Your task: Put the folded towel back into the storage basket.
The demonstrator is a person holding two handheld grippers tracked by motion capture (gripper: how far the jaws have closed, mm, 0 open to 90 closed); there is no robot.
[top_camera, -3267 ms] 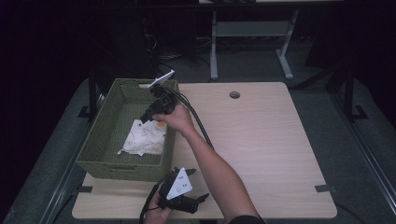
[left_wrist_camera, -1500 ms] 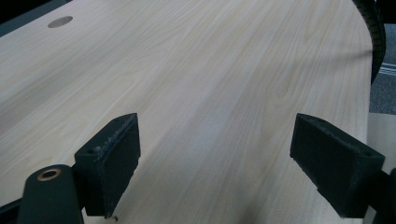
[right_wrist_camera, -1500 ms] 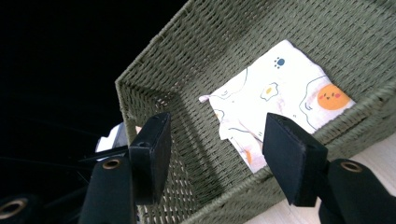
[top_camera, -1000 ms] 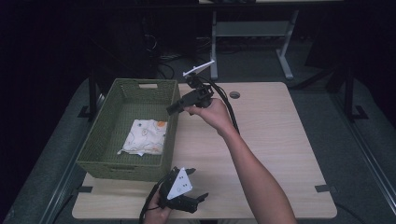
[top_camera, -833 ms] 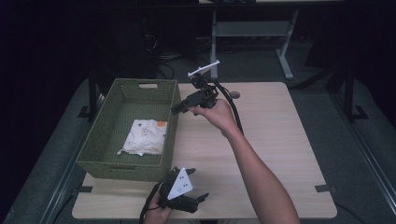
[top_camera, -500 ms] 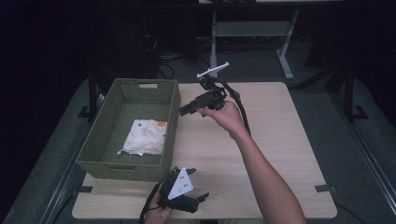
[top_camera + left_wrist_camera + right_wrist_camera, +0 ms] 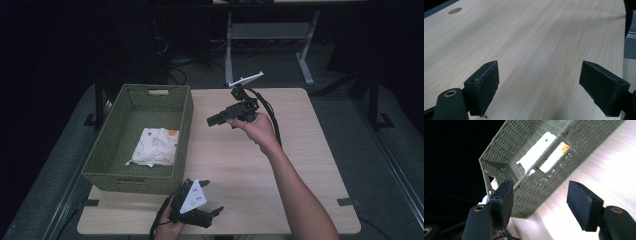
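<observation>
The table [image 7: 300, 165] is light wood with a small round hole near its far edge. A big green woven basket [image 7: 185, 130] sits along the left edge of the table, reaching from near the far left corner almost to the near left corner. It has a hand slot in its far wall.

Inside the basket lies one thing: a white cloth [image 7: 154, 146] with little colored spots, one of them orange. It is folded flat on the basket floor, closer to the near wall and the right wall. In the right gripper view the cloth [image 7: 537, 151] shows inside the basket [image 7: 529, 190] and through the gaps in its side.

The right gripper [image 7: 214, 120] is held up in the air over the far middle of the table, pointing toward the basket. Its jaws are spread apart and hold nothing.

The left gripper [image 7: 216, 211] rests low at the near edge of the table, just by the basket's near right corner. Its jaws are wide apart too, with bare wood between them.
</observation>
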